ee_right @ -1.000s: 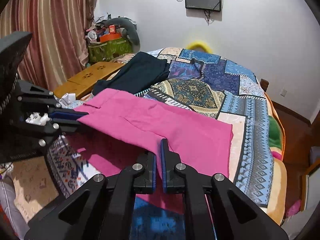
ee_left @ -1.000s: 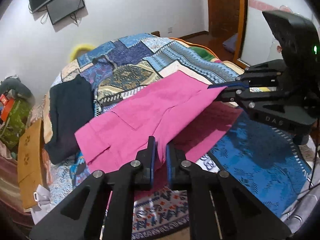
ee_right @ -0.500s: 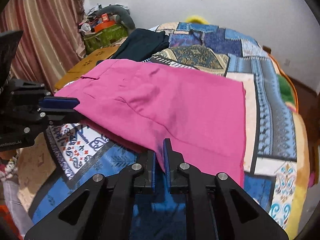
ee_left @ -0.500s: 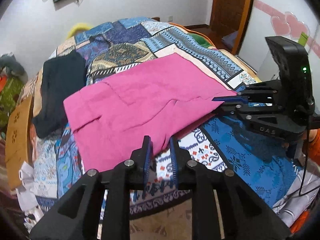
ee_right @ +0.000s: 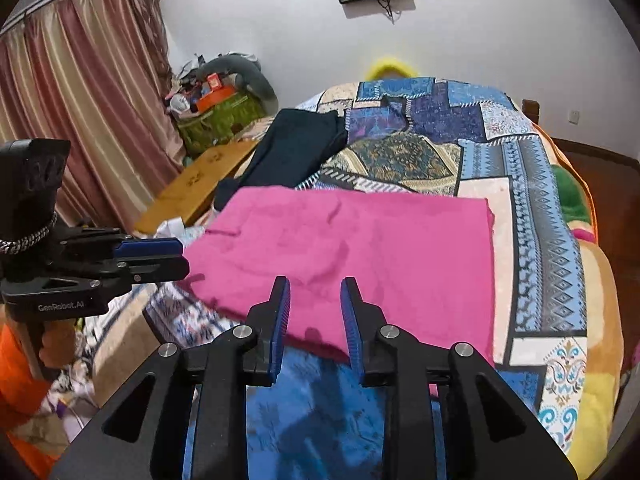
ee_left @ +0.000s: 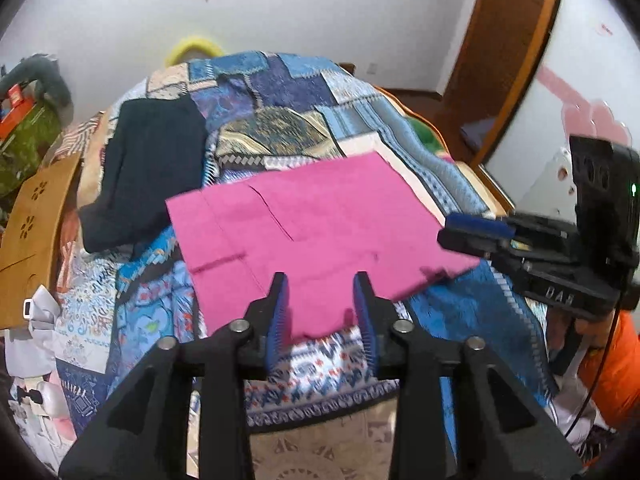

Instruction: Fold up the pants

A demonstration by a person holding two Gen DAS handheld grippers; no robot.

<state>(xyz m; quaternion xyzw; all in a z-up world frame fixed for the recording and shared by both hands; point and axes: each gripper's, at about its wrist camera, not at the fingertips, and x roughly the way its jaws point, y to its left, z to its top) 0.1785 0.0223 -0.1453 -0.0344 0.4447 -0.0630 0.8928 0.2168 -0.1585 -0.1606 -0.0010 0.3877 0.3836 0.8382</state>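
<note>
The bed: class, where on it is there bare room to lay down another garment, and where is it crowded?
Free: the quilt behind the pink pants, right of the dark garment, and the blue patch nearest the grippers. Crowded: the bed's left edge, by the wooden board and piled clutter.

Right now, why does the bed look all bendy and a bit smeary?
Left wrist view: the fisheye lens bulges the patchwork quilt and curves the door frame; the quilt pattern smears with motion blur. Right wrist view: the curtain bows, corners go dark, and the pink pants look soft, not crisp.
</note>
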